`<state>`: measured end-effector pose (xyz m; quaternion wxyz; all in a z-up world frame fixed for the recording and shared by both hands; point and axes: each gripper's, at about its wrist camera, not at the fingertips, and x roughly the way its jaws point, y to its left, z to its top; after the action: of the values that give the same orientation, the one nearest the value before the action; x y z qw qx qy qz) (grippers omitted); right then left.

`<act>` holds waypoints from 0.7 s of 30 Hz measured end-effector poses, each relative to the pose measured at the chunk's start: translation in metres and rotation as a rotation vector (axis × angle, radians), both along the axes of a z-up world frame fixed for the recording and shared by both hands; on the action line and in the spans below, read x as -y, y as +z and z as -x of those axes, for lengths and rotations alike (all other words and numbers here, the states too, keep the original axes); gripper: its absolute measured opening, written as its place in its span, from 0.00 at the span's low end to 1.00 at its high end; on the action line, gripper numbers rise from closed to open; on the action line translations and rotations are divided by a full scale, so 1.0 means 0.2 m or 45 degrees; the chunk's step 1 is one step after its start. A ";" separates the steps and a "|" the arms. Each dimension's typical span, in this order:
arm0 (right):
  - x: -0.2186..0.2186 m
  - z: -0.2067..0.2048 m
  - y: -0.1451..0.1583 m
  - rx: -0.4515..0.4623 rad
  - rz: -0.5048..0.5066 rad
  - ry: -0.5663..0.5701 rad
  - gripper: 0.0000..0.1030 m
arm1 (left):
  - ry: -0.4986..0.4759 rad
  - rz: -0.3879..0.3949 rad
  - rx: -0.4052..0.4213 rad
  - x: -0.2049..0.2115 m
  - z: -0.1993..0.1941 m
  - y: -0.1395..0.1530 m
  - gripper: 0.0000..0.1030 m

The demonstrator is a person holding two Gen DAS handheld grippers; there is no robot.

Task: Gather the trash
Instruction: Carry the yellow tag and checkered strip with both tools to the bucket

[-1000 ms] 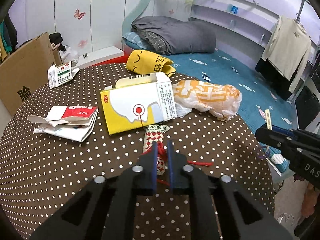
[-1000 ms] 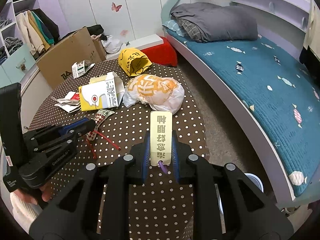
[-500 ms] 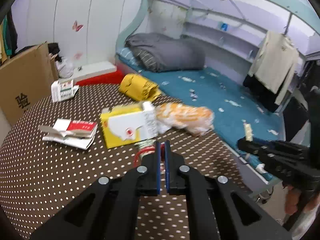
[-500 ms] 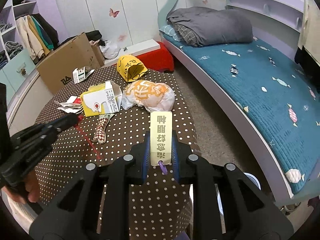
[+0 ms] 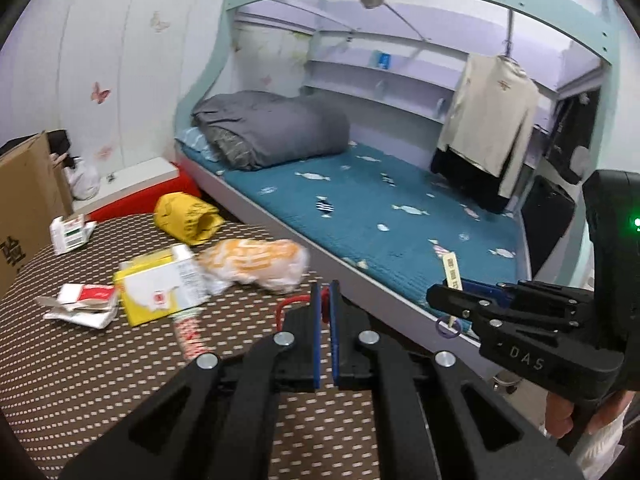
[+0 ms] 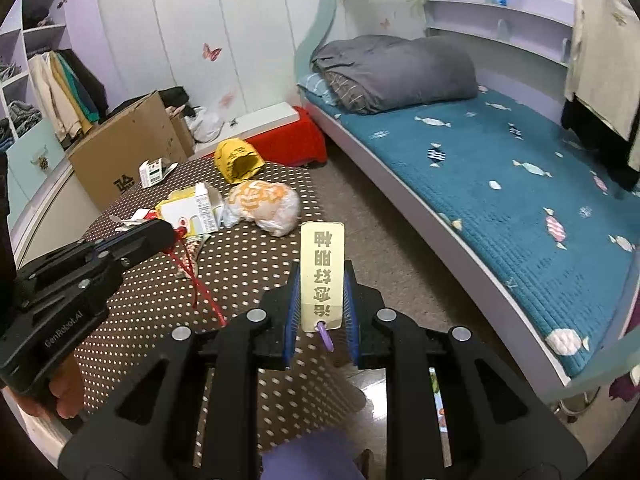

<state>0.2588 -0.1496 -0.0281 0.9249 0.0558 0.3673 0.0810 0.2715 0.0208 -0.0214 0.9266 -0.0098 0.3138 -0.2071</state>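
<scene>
My left gripper (image 5: 325, 300) is shut on the red string (image 5: 289, 307) of a checkered woven charm (image 5: 190, 332), which hangs from it over the dotted brown table (image 5: 80, 380). The string (image 6: 192, 276) also shows in the right wrist view, below the left gripper (image 6: 170, 232). My right gripper (image 6: 322, 280) is shut on a yellow tag (image 6: 322, 276) with a purple loop. It is seen in the left wrist view (image 5: 434, 296) off the table's right side, above the floor by the bed.
On the table lie a yellow-white carton (image 5: 160, 292), an orange-printed plastic bag (image 5: 256, 266), a red-white flattened box (image 5: 82, 304), a small box (image 5: 68, 232) and a yellow bag (image 5: 188, 218). A cardboard box (image 6: 124, 152) stands behind. A bed (image 6: 500, 200) runs along the right.
My left gripper has risen and swung right, lifting the charm by its red string off the table. My right gripper keeps the yellow tag and has drawn back slightly.
</scene>
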 end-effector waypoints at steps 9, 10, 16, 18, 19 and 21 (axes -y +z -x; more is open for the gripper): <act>0.30 0.13 -0.02 -0.005 -0.023 -0.159 0.19 | -0.153 -0.013 -0.009 0.32 0.02 -0.03 0.04; 0.34 0.14 -0.03 -0.007 -0.027 -0.182 0.19 | -0.169 -0.015 -0.009 0.36 0.02 -0.03 0.04; 0.55 0.23 -0.06 -0.021 -0.038 -0.298 0.19 | -0.274 -0.032 -0.011 0.60 0.04 -0.06 0.04; 0.62 0.25 -0.07 -0.028 -0.044 -0.337 0.19 | -0.305 -0.054 -0.004 0.69 0.05 -0.08 0.04; 0.64 0.26 -0.08 -0.031 -0.046 -0.352 0.19 | -0.324 -0.062 -0.012 0.73 0.05 -0.09 0.04; 0.71 0.29 -0.10 -0.041 -0.053 -0.394 0.19 | -0.353 -0.076 -0.034 0.81 0.05 -0.12 0.04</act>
<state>0.2005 -0.2924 -0.0482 0.9190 0.1321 0.3673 -0.0558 0.2624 -0.1409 -0.0453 0.8846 0.0586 0.3306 -0.3236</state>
